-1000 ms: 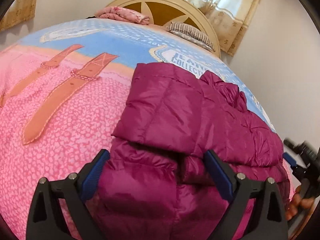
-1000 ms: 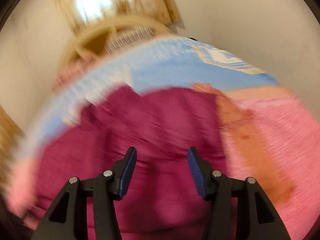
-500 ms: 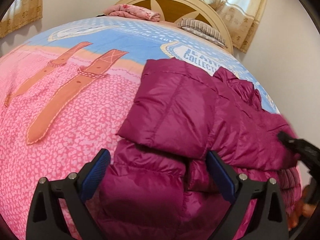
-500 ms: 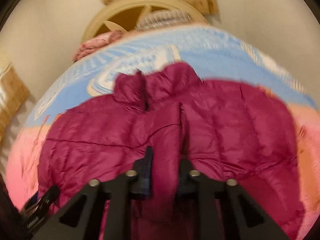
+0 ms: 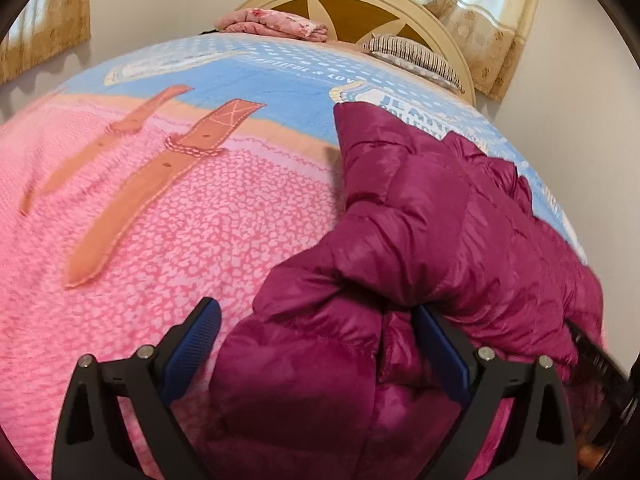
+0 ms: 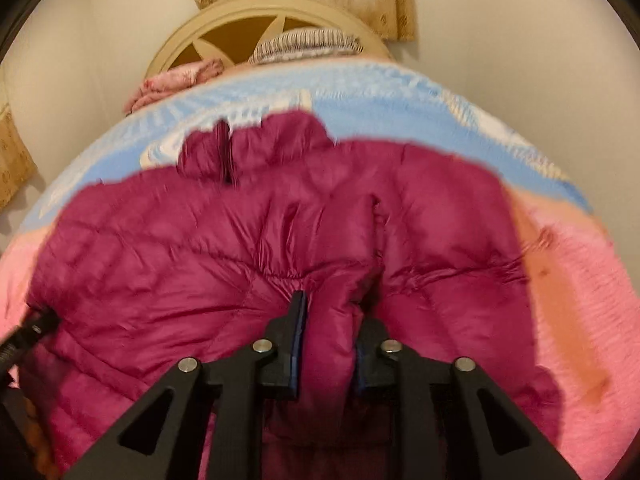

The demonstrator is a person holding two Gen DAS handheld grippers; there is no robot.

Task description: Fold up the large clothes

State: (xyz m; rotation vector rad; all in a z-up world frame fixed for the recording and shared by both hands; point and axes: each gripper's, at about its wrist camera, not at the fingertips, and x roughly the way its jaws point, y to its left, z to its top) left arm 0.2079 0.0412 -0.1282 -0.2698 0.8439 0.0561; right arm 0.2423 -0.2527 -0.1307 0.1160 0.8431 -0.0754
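A magenta puffer jacket lies spread on the bed, collar toward the headboard, with one sleeve folded across its body. My left gripper is open and wide over the jacket's near edge, with fabric bulging between its fingers. In the right wrist view, my right gripper pinches a raised ridge of the jacket near the middle. Its jaws are opening slightly, and the fabric is still pressed between the pads. The right gripper's tip shows at the jacket's right edge, and the left gripper's tip at the far left.
The bedspread is pink with orange strap patterns and blue toward the top. A rounded cream headboard, a striped pillow and a folded pink cloth sit at the far end. Curtains and a wall lie beyond.
My right gripper swung in over the jacket, dropped and closed on a ridge of fabric. In the left view the jacket has shifted right and its folded sleeve has bunched up.
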